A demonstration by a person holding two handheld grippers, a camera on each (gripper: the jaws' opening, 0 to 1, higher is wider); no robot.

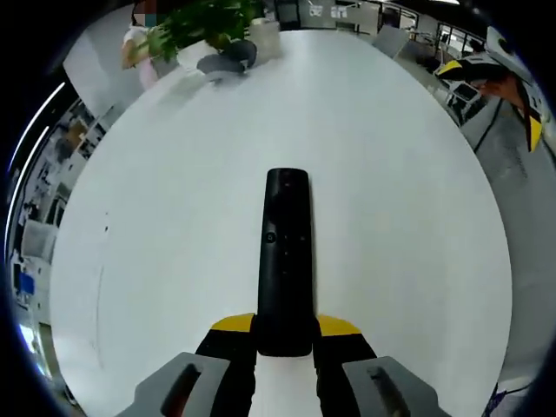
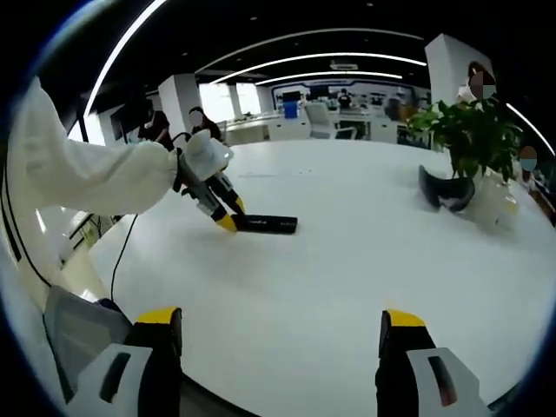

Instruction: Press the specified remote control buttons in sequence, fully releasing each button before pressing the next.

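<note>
Remote steadied by the left gripper, right gripper not yet at the buttons.

The left gripper (image 1: pixel 284 347) has its fingers (image 1: pixel 233 326) pinching the near end of the black remote control (image 1: pixel 286 261), which lies flat on the white bench (image 1: pixel 174 217) and points toward 12 o'clock in the left gripper view (buttons face up, a ringed one near mid-body). The right gripper (image 2: pixel 278 334) hangs well apart with fingers (image 2: pixel 159 317) spread wide and nothing between them; from it the remote lies at about 11 o'clock. Likely the approach before a press: the right gripper must cross over and bring one fingertip down onto the target button. A potted plant (image 2: pixel 473 130) and a dark curved object (image 2: pixel 445 193) stand farther off.
</note>
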